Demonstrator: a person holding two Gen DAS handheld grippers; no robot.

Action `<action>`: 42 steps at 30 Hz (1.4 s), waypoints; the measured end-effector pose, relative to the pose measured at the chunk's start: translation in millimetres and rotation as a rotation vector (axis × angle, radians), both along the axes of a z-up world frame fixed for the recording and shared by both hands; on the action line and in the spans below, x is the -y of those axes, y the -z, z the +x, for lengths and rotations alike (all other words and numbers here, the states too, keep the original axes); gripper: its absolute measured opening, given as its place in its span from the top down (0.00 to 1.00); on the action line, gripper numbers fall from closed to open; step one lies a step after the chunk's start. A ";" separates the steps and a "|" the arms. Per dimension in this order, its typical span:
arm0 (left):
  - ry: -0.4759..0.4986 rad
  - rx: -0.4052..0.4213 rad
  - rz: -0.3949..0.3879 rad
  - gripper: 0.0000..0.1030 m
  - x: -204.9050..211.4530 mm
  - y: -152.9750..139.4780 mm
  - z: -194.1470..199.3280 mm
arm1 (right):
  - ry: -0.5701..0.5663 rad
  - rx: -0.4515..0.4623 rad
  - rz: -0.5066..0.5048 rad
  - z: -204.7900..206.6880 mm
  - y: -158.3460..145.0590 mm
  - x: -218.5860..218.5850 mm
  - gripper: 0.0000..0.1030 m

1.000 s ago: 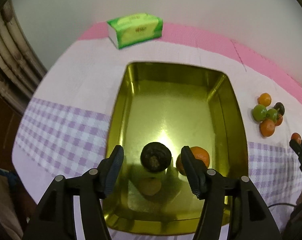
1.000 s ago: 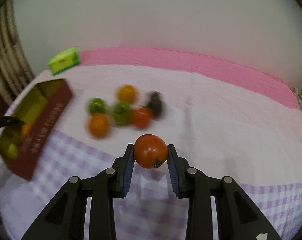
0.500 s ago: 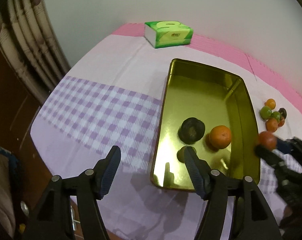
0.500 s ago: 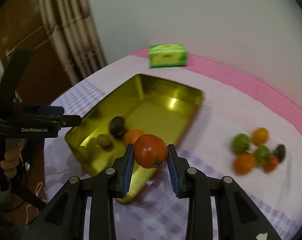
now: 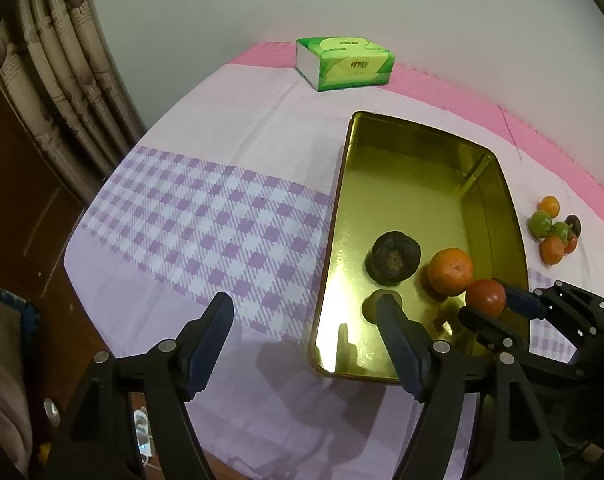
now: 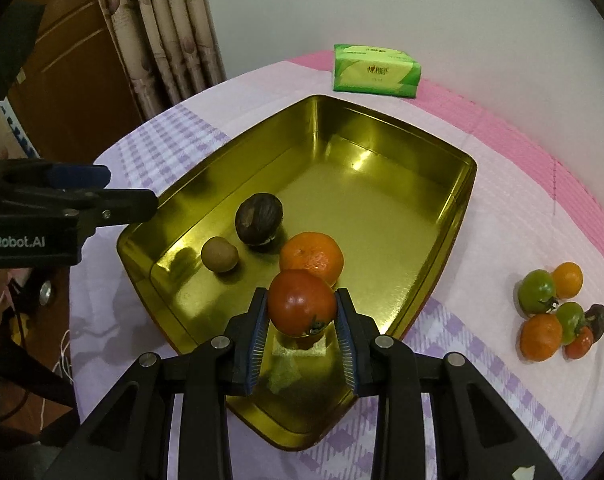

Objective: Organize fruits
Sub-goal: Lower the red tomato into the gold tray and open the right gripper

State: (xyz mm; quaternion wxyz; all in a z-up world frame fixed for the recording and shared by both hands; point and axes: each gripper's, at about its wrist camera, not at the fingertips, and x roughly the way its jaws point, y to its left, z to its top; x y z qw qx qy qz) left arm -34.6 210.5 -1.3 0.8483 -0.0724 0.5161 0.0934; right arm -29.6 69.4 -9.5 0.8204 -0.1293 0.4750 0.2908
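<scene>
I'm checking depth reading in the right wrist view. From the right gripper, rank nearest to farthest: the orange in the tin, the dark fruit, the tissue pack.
1. Orange, just past the right gripper.
2. Dark fruit, further in, left.
3. Tissue pack, beyond the tin's far rim.

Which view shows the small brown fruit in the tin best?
The right wrist view: the small brown fruit lies fully visible on the gold tin floor. In the left wrist view it is mostly hidden behind one of the left gripper's fingers.
</scene>
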 end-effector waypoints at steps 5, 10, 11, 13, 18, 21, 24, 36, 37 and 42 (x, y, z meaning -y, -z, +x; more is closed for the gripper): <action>-0.003 -0.005 0.001 0.28 0.9 0.4 -0.1 | 0.005 0.003 0.002 0.9 1.3 -0.4 0.70; -0.004 -0.009 0.001 0.28 0.7 2.0 0.1 | 0.010 0.003 0.001 1.0 1.5 -0.2 0.70; -0.004 -0.010 0.000 0.28 0.8 2.0 0.2 | 0.013 0.002 0.006 0.2 0.9 -0.1 0.69; -0.004 -0.012 0.001 0.27 1.3 2.4 0.2 | 0.016 0.000 0.015 0.0 0.2 0.5 0.66; -0.005 -0.014 0.000 0.27 1.3 4.0 0.5 | 0.028 0.033 0.056 -5.7 -14.1 8.6 0.66; -0.004 -0.014 0.000 0.27 1.5 4.0 0.7 | 0.061 0.066 0.081 -8.1 -26.8 27.9 0.66; -0.004 -0.015 0.003 0.27 1.8 3.7 0.4 | 0.148 0.096 0.082 -3.1 -33.9 64.3 0.66; 0.036 -0.012 0.026 0.27 12.4 6.6 3.2 | 0.501 0.107 -0.006 26.2 -4.5 210.9 0.66; 0.038 -0.014 0.030 0.27 13.4 7.0 3.9 | 0.507 0.102 -0.002 26.4 -1.9 215.0 0.66; 0.044 -0.015 0.037 0.27 18.6 6.6 6.2 | 0.514 0.100 -0.002 39.7 11.3 220.7 0.66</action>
